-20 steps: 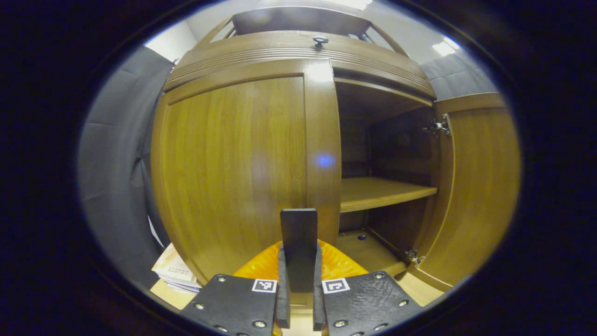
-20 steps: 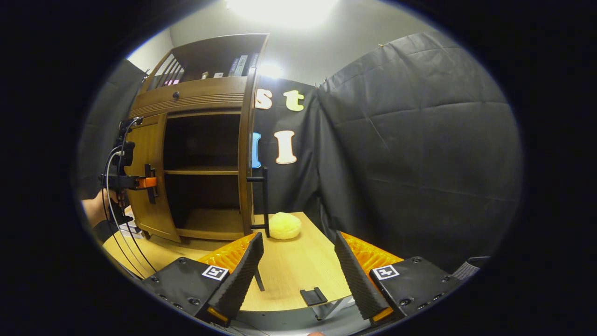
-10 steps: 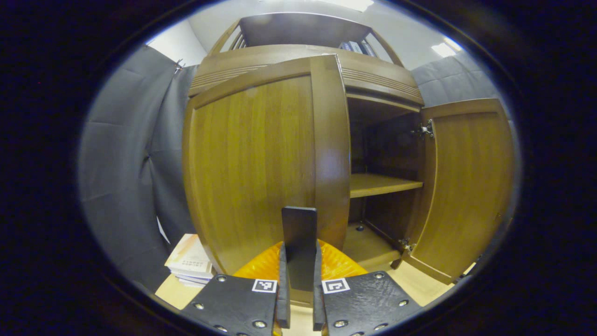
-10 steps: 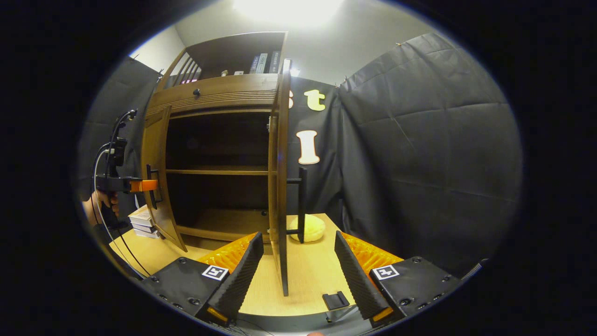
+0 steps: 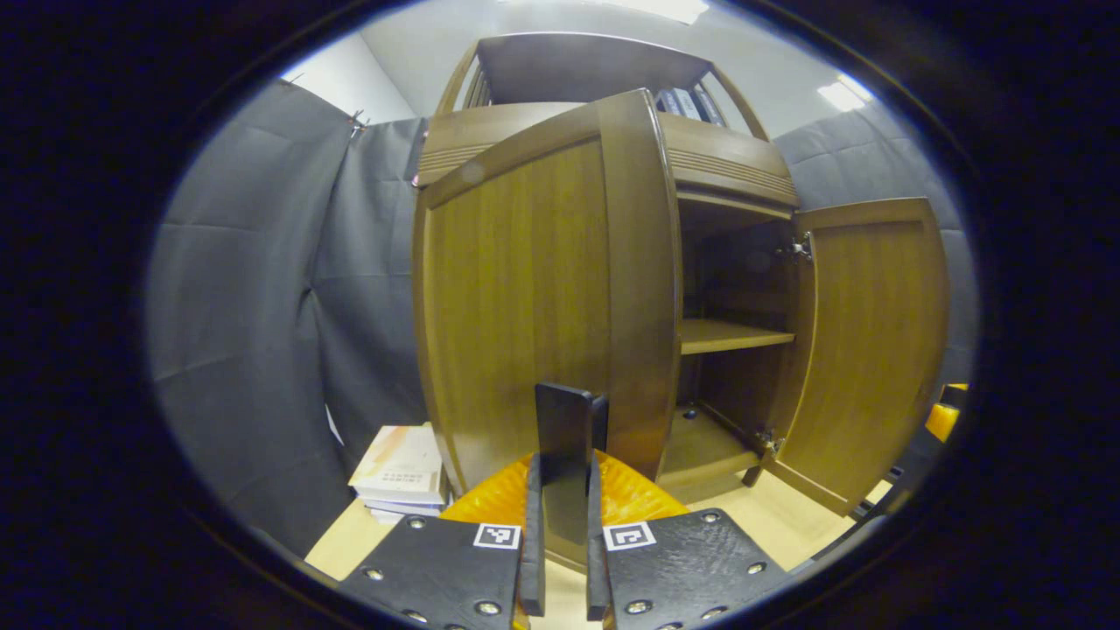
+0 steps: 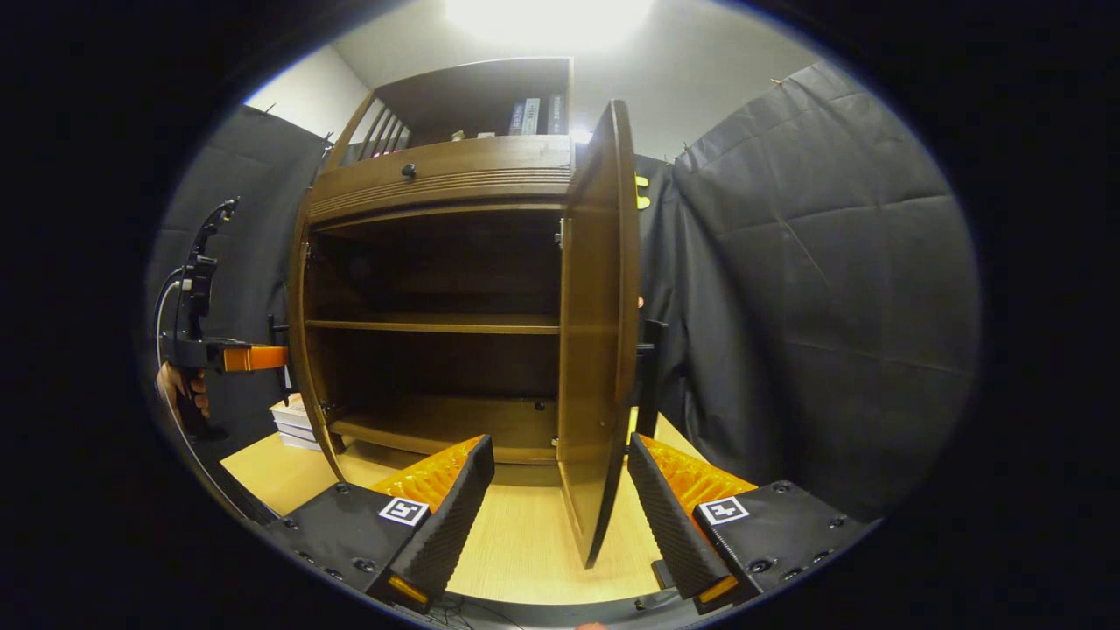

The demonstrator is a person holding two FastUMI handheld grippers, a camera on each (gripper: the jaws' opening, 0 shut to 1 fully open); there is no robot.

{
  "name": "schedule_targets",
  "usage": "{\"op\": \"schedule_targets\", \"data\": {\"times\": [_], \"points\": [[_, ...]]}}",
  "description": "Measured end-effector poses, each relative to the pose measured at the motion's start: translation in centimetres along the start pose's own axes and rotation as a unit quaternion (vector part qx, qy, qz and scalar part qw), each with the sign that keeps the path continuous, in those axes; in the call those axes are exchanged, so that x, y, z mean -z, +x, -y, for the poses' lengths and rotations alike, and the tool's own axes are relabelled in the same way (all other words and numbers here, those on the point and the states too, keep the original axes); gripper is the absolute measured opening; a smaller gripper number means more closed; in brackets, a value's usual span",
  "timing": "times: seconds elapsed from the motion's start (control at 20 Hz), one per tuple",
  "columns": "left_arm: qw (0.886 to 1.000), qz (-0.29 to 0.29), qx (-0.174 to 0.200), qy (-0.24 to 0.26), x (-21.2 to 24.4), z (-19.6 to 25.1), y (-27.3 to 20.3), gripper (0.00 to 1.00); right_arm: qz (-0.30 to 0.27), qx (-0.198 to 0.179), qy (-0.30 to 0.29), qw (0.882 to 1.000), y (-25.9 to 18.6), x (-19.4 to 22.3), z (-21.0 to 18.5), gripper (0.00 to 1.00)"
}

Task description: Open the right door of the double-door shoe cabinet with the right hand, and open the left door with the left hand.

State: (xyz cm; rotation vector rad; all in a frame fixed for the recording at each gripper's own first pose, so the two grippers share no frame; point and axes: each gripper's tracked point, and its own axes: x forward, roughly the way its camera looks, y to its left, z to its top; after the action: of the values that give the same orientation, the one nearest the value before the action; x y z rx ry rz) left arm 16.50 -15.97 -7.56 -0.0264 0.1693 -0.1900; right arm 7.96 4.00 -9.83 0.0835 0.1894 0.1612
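Left gripper view: my left gripper [image 5: 560,525] clamps narrow on the left door's handle [image 5: 567,437]; I should swing along the hinge arc without twisting. My right gripper [image 6: 560,507] gapes wide, the right door [image 6: 595,350] near, between its fingers.

No text, label or number can be read. Books [image 5: 682,102] on top of the cabinet [image 5: 717,162] and a stack of books [image 5: 401,468] beside its base carry print too small to read.

Black cloth walls [image 6: 814,289], pale ceiling with bright light [image 6: 547,13], wooden tabletop [image 6: 525,542].
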Motion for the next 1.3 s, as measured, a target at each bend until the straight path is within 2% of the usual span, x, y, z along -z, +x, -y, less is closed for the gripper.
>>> {"op": "schedule_targets", "data": {"times": [0.15,0.35,0.4,0.5,0.6,0.8,0.85,0.9,1.05,1.1,1.2,1.25,1.3], "points": [[1.000,0.002,-0.013,0.007,0.2,-2.0,-1.5,0.18,0.001,-0.012,0.001,1.000,0.4,-0.1,-1.5,0.96],[0.999,0.001,-0.040,0.016,0.5,-5.2,-3.4,0.21,0.005,-0.026,0.002,1.000,0.8,-0.5,-3.2,0.96],[0.999,0.001,-0.048,0.019,0.5,-6.2,-3.9,0.21,0.006,-0.030,0.003,1.000,1.0,-0.7,-3.8,0.93],[0.998,0.006,-0.060,0.024,0.3,-8.0,-4.8,0.20,0.005,-0.039,0.005,0.999,1.3,-0.7,-4.9,0.96],[0.997,0.014,-0.068,0.023,-0.1,-9.5,-5.3,0.18,0.003,-0.047,0.004,0.999,1.4,-0.4,-6.1,0.99],[0.997,0.013,-0.077,0.016,0.3,-12.3,-6.6,0.17,0.006,-0.064,0.002,0.998,1.8,-0.9,-8.8,0.96],[0.997,0.014,-0.079,0.016,0.2,-12.9,-6.8,0.17,0.009,-0.066,0.000,0.998,1.7,-1.2,-9.4,0.99],[0.996,0.015,-0.081,0.018,0.4,-13.4,-7.0,0.17,0.011,-0.067,0.000,0.998,1.7,-1.3,-9.9,0.96],[0.996,0.016,-0.084,0.015,0.6,-15.2,-7.7,0.17,0.013,-0.067,0.001,0.998,1.5,-1.5,-11.4,0.96],[0.996,0.017,-0.086,0.013,0.9,-16.0,-7.8,0.17,0.013,-0.064,0.001,0.998,1.4,-1.5,-11.7,0.93],[0.995,0.019,-0.095,0.014,1.1,-17.8,-8.3,0.17,0.014,-0.055,0.001,0.998,1.1,-1.4,-12.2,0.96],[0.995,0.021,-0.098,0.017,1.1,-18.5,-8.5,0.17,0.014,-0.050,0.000,0.999,1.0,-1.4,-12.4,0.93],[0.994,0.024,-0.101,0.020,1.1,-19.3,-8.6,0.17,0.015,-0.043,-0.001,0.999,0.8,-1.4,-12.4,0.96]]}}
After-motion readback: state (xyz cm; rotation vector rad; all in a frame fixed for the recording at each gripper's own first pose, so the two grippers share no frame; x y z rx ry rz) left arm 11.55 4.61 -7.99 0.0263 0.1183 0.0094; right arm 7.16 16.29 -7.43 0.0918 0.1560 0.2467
